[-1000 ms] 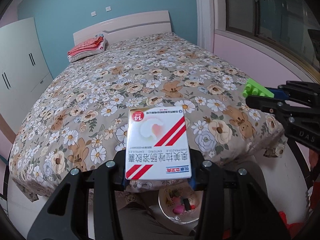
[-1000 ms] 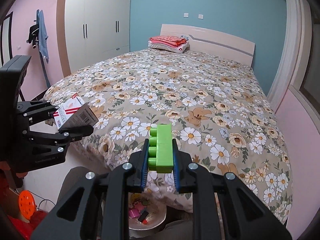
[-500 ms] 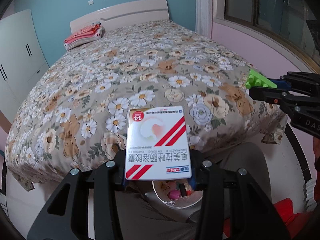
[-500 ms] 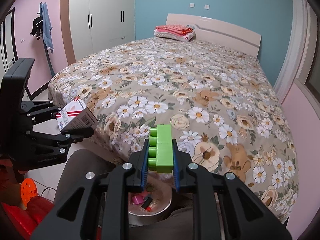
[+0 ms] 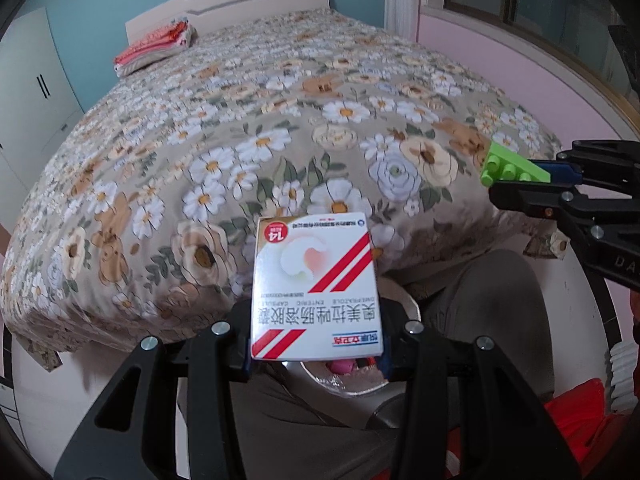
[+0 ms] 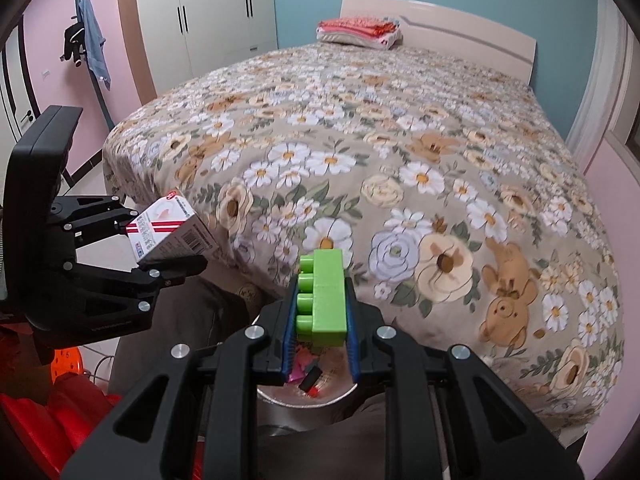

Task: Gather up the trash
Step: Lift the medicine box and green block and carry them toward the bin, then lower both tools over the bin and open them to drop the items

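Observation:
My left gripper [image 5: 314, 336] is shut on a white medicine box [image 5: 314, 286] with red stripes; the same box [image 6: 168, 232] shows at the left of the right wrist view. My right gripper [image 6: 320, 320] is shut on a green toy brick [image 6: 326, 296], which appears as a green brick [image 5: 512, 168] at the right of the left wrist view. Both grippers hang over a metal bowl [image 6: 340, 394] on a person's lap; the bowl [image 5: 360, 384] holds pink, black and red scraps and is partly hidden by the box.
A bed with a floral cover [image 6: 380, 152] fills the view ahead, folded red cloth [image 6: 360, 30] by its headboard. White wardrobes [image 6: 208, 12] stand at the left wall. Red objects [image 6: 48, 420] lie low at the left. A pink wall [image 5: 520, 68] runs along the bed.
Both grippers have sunk and tipped downward toward the bowl, each still holding its object. The bed now sits higher in both views and the bowl shows closer.

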`<state>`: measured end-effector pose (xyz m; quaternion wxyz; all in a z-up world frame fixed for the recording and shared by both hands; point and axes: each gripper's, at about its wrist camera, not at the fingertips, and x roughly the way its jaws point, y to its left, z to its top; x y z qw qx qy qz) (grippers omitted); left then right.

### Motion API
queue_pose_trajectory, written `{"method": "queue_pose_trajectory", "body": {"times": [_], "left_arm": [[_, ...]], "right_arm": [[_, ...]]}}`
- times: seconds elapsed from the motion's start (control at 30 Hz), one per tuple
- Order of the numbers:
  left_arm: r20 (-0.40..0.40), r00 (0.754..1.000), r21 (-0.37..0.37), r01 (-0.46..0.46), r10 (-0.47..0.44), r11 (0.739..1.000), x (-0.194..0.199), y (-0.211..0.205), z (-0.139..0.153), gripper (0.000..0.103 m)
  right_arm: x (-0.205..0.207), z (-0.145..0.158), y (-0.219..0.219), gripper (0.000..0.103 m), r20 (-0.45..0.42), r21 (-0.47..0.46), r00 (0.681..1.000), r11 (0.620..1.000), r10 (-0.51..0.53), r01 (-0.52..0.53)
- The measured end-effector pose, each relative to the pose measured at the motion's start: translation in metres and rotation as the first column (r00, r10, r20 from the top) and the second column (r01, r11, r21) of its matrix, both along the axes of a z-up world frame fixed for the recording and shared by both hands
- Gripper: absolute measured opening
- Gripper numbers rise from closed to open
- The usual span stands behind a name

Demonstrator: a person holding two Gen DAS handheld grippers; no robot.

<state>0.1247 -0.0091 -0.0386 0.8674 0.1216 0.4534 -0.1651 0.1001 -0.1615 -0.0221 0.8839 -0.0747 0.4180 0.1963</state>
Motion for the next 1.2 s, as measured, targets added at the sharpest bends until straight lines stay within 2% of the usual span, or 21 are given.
{"method": "queue_pose_trajectory", "body": {"times": [0.37,0.73,1.07,1.2], "left_arm": [[-0.165,0.986,0.059,0.015,-0.005,0.998,0.016,-0.011,-0.085,0.044],[-0.314,0.949,0.106,0.034,0.001,0.994,0.034,-0.017,-0.166,0.044],[-0.467,0.884,0.112,0.034,0.023,0.993,0.049,-0.02,-0.241,0.044],[-0.528,0.848,0.101,0.012,0.043,0.995,0.056,-0.019,-0.269,0.044]], "right_arm": [[0.01,-0.076,0.009,0.023,-0.184,-0.009,0.983,1.0,0.007,-0.009],[0.028,-0.159,0.013,0.023,-0.369,-0.045,0.93,0.999,-0.01,-0.007],[0.046,-0.236,0.017,0.023,-0.514,-0.093,0.857,0.996,-0.039,-0.01],[0.052,-0.261,0.018,0.023,-0.558,-0.108,0.828,0.994,-0.055,-0.006]]}}
